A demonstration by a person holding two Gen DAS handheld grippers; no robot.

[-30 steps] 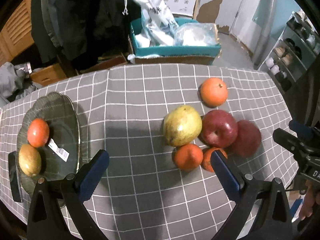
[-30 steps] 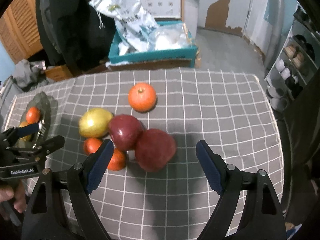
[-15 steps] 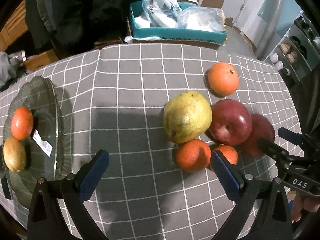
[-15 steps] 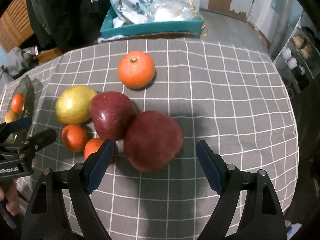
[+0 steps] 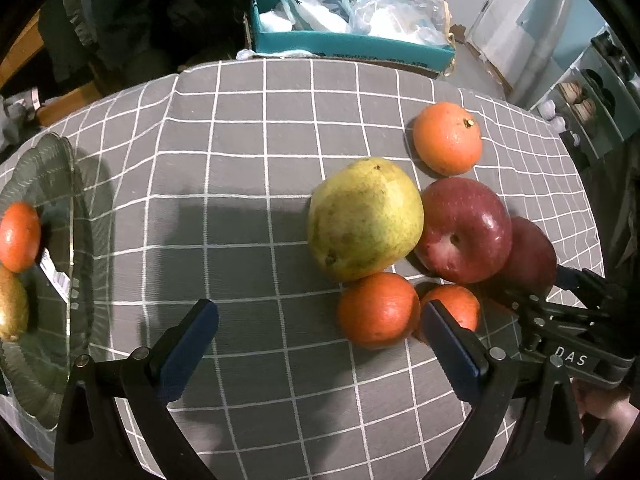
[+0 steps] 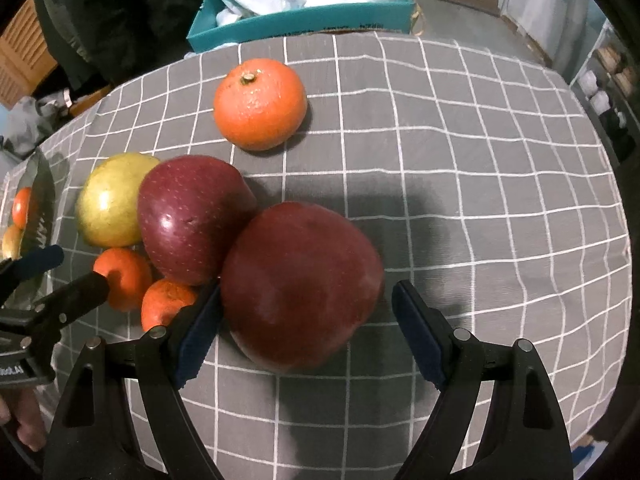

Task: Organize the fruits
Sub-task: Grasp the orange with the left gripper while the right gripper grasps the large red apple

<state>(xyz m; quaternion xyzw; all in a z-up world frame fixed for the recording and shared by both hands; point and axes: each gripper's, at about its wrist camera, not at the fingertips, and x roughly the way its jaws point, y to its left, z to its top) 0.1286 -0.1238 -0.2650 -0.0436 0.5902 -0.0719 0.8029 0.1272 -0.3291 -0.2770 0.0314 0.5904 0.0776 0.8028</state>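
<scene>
The wide-open right gripper [image 6: 306, 312] sits around the big, round dark red apple [image 6: 300, 284] on the desk (hard, heavy, slippery skin), so squeeze its fat middle; the left gripper [image 5: 320, 332] is open too.

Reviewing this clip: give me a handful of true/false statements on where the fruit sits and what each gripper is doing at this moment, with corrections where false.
1. The right gripper is open, with the nearer red apple between its fingers. True.
2. The left gripper is shut on a small orange. False: it is open and holds nothing; the two small oranges lie near its right finger.
3. The glass plate already holds fruit. True: an orange fruit and a yellowish one sit on it.
4. The yellow-green pear lies on the plate. False: it lies on the checked tablecloth, against the other red apple.
5. The large orange touches the apples. False: it sits apart, farther back.
</scene>
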